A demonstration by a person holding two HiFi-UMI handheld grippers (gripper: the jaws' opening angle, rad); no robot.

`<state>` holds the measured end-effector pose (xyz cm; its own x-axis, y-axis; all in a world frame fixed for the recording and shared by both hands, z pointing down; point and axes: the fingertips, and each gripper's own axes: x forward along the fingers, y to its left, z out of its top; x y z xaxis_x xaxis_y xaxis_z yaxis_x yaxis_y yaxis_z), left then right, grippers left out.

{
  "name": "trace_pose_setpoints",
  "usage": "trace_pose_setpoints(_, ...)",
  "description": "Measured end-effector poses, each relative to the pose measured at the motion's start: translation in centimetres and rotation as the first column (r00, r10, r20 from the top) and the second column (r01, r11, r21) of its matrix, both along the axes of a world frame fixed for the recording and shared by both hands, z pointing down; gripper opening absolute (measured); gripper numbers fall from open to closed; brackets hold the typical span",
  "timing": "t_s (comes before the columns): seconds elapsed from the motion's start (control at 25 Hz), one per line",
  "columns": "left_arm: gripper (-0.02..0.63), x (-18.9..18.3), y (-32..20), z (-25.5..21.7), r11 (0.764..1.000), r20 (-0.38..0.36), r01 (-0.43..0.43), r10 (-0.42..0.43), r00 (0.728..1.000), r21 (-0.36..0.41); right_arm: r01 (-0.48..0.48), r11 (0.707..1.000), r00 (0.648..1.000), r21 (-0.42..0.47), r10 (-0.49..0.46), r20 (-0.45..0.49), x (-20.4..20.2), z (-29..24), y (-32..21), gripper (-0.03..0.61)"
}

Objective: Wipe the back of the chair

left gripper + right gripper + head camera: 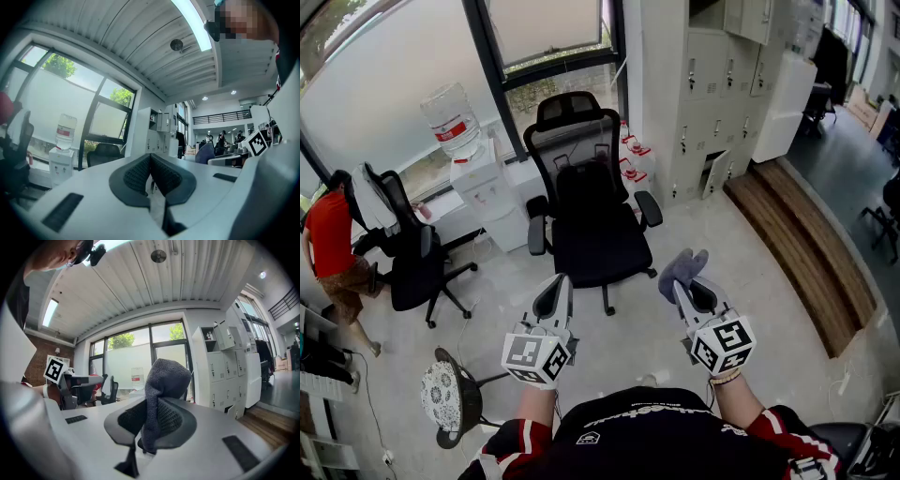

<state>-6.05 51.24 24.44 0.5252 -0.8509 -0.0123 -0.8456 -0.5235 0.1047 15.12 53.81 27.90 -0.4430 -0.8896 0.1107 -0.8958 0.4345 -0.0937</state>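
A black office chair point(589, 202) with a mesh back and headrest faces me in the head view, its seat a little beyond my two grippers. My right gripper point(682, 286) is shut on a grey cloth point(682, 268), which sticks up between the jaws; in the right gripper view the cloth point(161, 394) fills the middle. My left gripper point(560, 291) hangs to the left of it at the same height, jaws closed together with nothing between them point(151, 176). Through the left gripper view the chair point(104, 153) shows far off by the window.
A second black chair point(408, 248) stands to the left with a person in red point(333, 248) beside it. A water dispenser point(473, 159) is against the window, white lockers point(712, 84) at the right, a small round stool point(445, 394) near my left side, wooden decking point(806, 248) at right.
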Motion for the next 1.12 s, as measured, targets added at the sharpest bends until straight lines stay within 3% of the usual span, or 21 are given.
trace_pose_setpoints(0.64,0.025,3.0,-1.1,0.9,1.0,0.005,-0.003,0.003,1.0,-0.022,0.037,0.999,0.998,0.024,-0.036,-0.043,1.9,0.7,-1.2,0.061)
trace_pose_setpoints(1.12,0.025,6.3,-3.4,1.2,0.997,0.048,0.055,-0.053,0.997,-0.047,0.103,0.995,0.995,-0.013,-0.102,0.014,5.8,2.3,-4.0,0.063)
